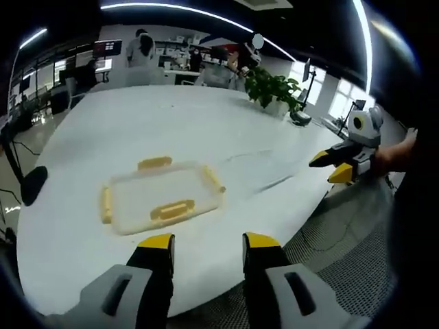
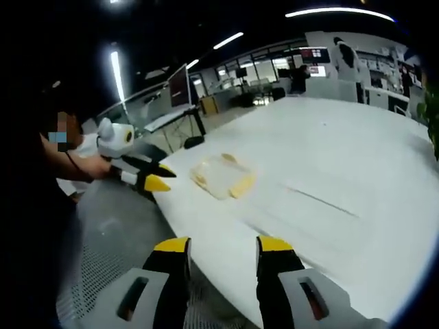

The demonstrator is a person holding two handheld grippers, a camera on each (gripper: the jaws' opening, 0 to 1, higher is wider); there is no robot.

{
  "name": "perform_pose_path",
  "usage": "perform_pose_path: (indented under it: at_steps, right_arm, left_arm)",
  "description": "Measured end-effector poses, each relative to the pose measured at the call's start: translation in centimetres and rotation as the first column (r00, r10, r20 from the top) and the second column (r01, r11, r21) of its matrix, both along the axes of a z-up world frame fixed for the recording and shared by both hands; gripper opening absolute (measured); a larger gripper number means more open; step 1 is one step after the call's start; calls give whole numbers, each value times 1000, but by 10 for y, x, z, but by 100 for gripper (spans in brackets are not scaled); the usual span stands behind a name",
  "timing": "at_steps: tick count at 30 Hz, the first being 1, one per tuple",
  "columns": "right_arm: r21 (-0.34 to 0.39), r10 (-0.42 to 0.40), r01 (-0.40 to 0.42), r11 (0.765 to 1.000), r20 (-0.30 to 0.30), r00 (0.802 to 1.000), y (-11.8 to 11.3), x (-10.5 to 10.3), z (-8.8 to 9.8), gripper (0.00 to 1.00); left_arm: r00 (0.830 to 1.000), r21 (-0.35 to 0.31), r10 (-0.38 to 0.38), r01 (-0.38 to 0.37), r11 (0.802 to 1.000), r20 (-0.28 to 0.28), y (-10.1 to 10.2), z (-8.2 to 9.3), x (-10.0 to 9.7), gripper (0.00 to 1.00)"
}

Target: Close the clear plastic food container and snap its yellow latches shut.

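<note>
A large open office with ceiling strip lights and desks in the background surrounds a broad white table (image 1: 226, 130), whose rounded edge runs close to the person holding the tools. A potted plant (image 1: 273, 88) stands at the far side of the table, and other people are at desks well behind it.

The clear plastic food container (image 1: 163, 195) sits flat on the table near its front edge, with yellow latches (image 1: 172, 210) along its sides; in the right gripper view the same container (image 2: 221, 176) lies near the table's edge, just beyond the tip of the other tool. The lid appears to lie on the container, but whether it is fully seated cannot be told. The latches look splayed outward rather than folded down, so the snapping seems not yet done.

The left gripper (image 1: 208, 241) hangs over the table's near edge, a little short of the container, jaws parted and holding nothing. The right gripper (image 2: 223, 245) is held off the table's side, well apart from the container, jaws likewise parted and empty.

By this reading the task is at its start: neither tool touches the container. What remains is to press the lid home and snap each latch.
</note>
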State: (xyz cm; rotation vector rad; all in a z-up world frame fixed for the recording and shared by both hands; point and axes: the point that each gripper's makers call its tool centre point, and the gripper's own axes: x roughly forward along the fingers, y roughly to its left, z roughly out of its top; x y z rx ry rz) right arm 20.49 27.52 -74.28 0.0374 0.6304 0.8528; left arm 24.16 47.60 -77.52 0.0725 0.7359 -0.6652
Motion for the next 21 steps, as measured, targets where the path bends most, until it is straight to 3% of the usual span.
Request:
perform_pose_path:
  at_steps: [4,12,21]
  right_arm:
    - [18,-19,18,1000,14,1000,-2,5,10,37]
    - [66,-59,55,996,50,997,-4,20,27,41]
    - [88,-72,68,994,49,996,5,22,32,41]
  left_arm:
    - [999,-45,14,-12,999,36,1,11,15,39]
    - [999,-83,-14,17,996,44,-10,23,7,40]
    - [998,-130,-17,25,991,64,-21,40,16,39]
